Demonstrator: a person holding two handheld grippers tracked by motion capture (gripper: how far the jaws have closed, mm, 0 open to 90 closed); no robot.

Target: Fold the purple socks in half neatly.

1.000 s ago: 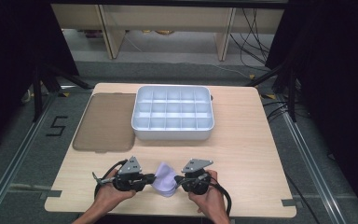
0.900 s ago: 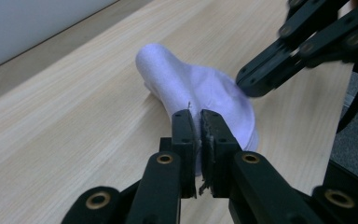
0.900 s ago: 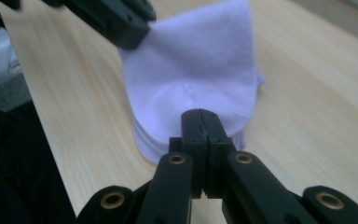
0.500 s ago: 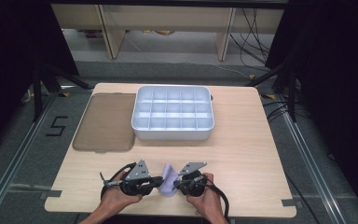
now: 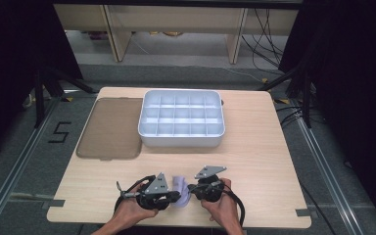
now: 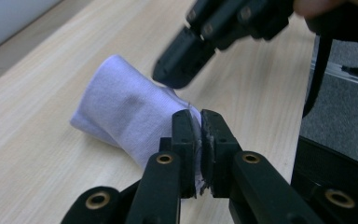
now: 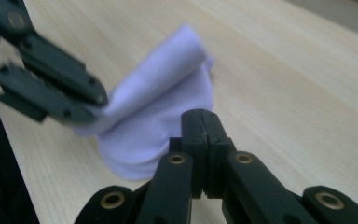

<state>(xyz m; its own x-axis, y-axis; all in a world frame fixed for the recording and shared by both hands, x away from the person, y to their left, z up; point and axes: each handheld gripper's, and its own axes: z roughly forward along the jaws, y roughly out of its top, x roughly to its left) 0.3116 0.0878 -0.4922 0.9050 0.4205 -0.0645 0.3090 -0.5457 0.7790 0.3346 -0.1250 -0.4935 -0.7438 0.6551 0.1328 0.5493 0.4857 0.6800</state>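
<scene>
Near the bench's front edge: cloth (image 5: pixel 180 188) pinched by left gripper (image 6: pixel 200 122) at one edge, right gripper (image 7: pixel 206 122) pressed together on the other, probably for folding.

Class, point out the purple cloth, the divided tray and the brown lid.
purple cloth (image 6: pixel 121 109), left gripper view, middle of the fabric.
divided tray (image 5: pixel 181 140), high view, front wall.
brown lid (image 5: pixel 111 128), high view, centre.
</scene>
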